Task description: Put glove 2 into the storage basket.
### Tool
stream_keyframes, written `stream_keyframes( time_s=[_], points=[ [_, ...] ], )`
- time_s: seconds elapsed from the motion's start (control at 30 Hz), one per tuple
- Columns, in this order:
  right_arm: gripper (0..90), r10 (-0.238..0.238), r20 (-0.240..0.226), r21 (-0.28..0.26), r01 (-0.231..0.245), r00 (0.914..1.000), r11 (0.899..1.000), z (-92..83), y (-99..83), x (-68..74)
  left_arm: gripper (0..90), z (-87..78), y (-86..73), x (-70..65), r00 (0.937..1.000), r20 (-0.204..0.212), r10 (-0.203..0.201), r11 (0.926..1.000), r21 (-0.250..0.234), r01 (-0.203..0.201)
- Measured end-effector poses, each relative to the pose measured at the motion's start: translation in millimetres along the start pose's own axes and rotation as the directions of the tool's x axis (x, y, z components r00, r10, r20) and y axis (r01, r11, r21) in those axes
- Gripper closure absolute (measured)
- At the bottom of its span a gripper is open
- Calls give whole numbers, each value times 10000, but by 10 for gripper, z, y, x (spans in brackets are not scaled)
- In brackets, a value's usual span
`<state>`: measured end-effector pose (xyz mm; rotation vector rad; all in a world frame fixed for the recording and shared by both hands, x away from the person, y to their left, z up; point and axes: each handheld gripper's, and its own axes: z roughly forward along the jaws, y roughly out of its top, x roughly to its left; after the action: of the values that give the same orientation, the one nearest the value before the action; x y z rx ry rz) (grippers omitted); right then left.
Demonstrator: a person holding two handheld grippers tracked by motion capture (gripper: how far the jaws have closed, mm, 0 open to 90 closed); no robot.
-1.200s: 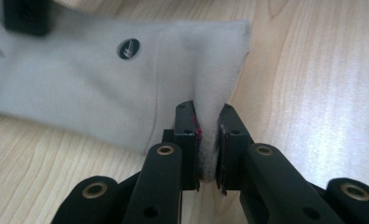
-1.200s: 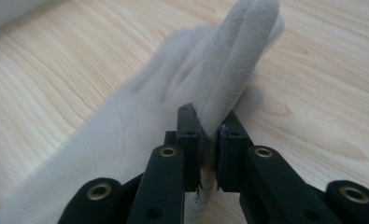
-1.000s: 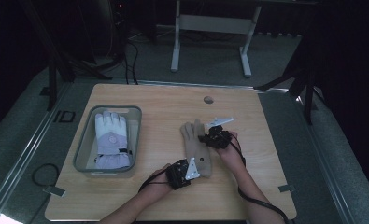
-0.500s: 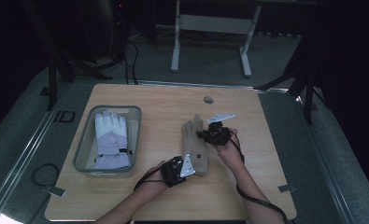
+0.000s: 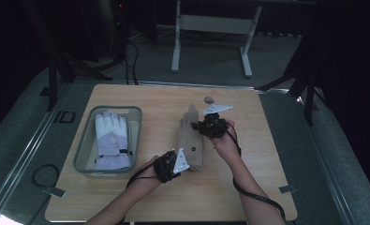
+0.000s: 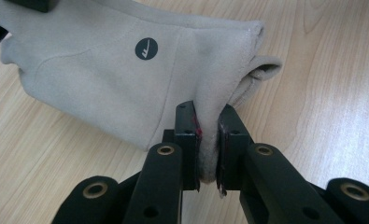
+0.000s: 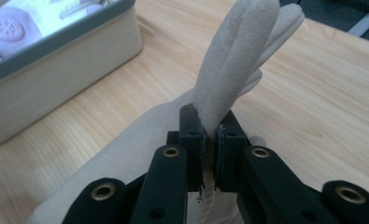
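A beige suede glove (image 5: 190,137) hangs between my two grippers over the middle of the wooden table (image 5: 150,101). My left gripper (image 5: 185,165) is shut on its cuff edge; in the left gripper view the cloth (image 6: 126,70) with a round dark logo bunches between the pads (image 6: 188,135). My right gripper (image 5: 202,126) is shut on the glove's side near its fingers, which stick up past the jaws (image 7: 240,60). A white and lilac glove (image 5: 111,139) lies in the grey bin (image 5: 86,140) at the left.
The bin's pale wall (image 7: 56,74) stands to the left in the right gripper view. A small round grey thing (image 5: 209,99) lies near the table's far edge. Black cables trail from both grippers. A metal frame (image 5: 210,23) stands on the floor beyond the table.
Both grippers have risen a little with the beige glove held between them, lifting it partly off the table. The glove in the bin has not moved.
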<state>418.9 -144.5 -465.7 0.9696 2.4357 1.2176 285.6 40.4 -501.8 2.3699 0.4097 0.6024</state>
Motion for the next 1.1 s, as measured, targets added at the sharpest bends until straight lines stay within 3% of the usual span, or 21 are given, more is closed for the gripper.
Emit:
stream_keyframes(
  time_s=[0.23,0.37,0.53,0.63,0.73,0.8,0.83,1.0,1.03,1.1],
  points=[
    [842,145,-60,-119,-146,9999,9998,3,34,26,816,-92,-30,34,9999,-167,-18,9999,-114,16],
    [841,559,-57,-193,-560,9984,9982,13,-68,20,815,-51,-90,7,9998,119,-137,9999,21,137],
    [837,1161,-36,591,-1156,9932,9915,194,-360,-54,814,77,-201,-105,9989,423,-179,9992,364,164],
    [821,1288,146,1208,-1296,9916,9842,309,-492,-82,814,122,-222,-135,9982,541,-251,9987,449,227],
    [739,1564,272,1515,-1587,9873,9756,361,-545,-104,814,143,-224,-138,9978,614,-235,9984,529,203],
    [568,1573,548,1609,-1642,9860,9732,362,-542,-115,813,149,-225,-137,9978,616,-254,9983,547,220],
    [533,1507,801,1686,-1624,9853,9722,361,-539,-122,813,151,-226,-137,9978,627,-236,9981,590,199],
    [473,2021,656,1922,-2111,9772,9584,372,-577,-164,813,171,-242,-141,9972,683,-297,9977,634,254],
    [424,2379,631,1979,-2458,9692,9489,388,-606,-189,813,174,-243,-140,9973,680,-270,9976,652,226],
    [400,2585,626,2056,-2659,9640,9418,403,-621,-203,813,178,-245,-141,9971,707,-293,9974,678,245]
  ],
)
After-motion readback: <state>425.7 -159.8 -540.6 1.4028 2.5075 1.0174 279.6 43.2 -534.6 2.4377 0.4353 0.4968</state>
